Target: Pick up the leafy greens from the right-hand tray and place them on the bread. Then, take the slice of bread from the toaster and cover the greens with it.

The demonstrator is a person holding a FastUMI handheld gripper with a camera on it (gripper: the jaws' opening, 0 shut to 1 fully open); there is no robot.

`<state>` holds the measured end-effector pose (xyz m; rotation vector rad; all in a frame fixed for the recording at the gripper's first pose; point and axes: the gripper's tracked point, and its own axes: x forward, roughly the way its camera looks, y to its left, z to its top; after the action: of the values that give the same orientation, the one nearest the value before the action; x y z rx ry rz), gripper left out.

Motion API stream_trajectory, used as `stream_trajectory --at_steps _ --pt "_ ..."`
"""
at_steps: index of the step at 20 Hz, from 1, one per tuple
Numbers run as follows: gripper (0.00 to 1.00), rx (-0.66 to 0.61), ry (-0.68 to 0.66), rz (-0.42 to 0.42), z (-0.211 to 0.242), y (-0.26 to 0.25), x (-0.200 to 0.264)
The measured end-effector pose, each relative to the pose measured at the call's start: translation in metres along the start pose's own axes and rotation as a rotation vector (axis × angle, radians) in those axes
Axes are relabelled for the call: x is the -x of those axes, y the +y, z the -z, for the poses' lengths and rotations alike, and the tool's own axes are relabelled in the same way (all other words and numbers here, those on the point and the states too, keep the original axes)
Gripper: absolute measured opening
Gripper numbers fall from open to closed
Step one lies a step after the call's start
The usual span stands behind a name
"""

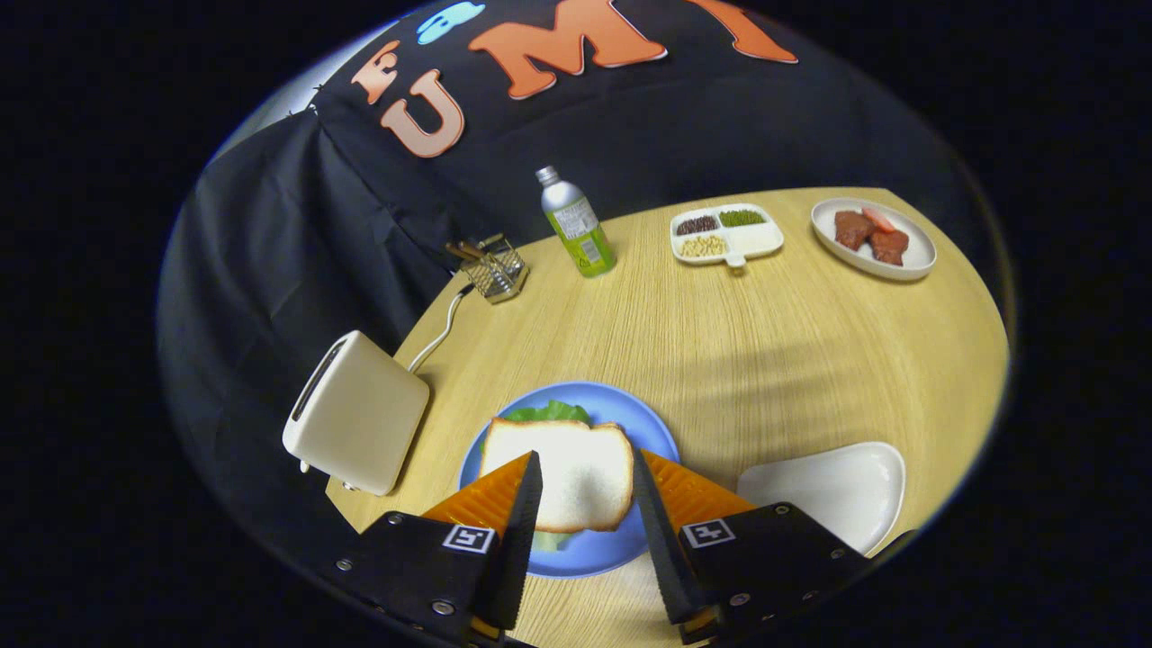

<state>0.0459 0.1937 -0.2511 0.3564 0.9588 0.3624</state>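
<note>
Gripper view of a round wooden table [738, 342]. One hand-held gripper [587, 486] shows at the near side, its two fingers [522, 504] spread apart and hovering over the plate; the slice of bread lies in the gap between them, and whether either finger touches it cannot be told.

One blue plate [648, 432] lies just ahead of the fingers. On it: one slice of bread [576, 468], white with a brown crust, lying flat on top of the leafy greens [551, 413], which peek out at the slice's far edge and again at its near edge. Any slice underneath is hidden.

One cream toaster [360, 414] stands on the table's edge just left of the plate, its cord running off toward the far side. What its slot holds cannot be made out.

One white tray [828, 486] sits to the right of the plate, bare of food.

Far side of the table, left to right:
- one wire basket [498, 270] with a few sticks in it;
- one bottle [576, 225], silver top, green label, upright;
- one white divided dish [727, 234] with four compartments: one with dark grains, one with green, one with pale yellow, one unfilled;
- one white oval plate [873, 238] carrying reddish-brown pieces, about three.
</note>
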Motion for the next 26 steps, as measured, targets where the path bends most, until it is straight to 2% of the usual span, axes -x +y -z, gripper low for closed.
stream_trajectory --at_steps 2,6,9,11,14,18,26 --pt "0.63 0.02 -0.084 -0.008 -0.021 0.009 0.023" --pt "0.66 0.134 -0.293 0.034 -0.064 0.019 0.071" --pt "0.66 0.206 -0.451 0.032 -0.089 0.04 0.111" --pt "0.66 0.248 -0.525 0.031 -0.097 0.054 0.135" --pt "0.76 0.308 -0.605 0.057 -0.101 0.067 0.165" --pt "0.84 0.366 -0.729 0.107 -0.11 0.078 0.202" --pt "0.9 0.409 -0.939 0.206 -0.12 0.078 0.266"
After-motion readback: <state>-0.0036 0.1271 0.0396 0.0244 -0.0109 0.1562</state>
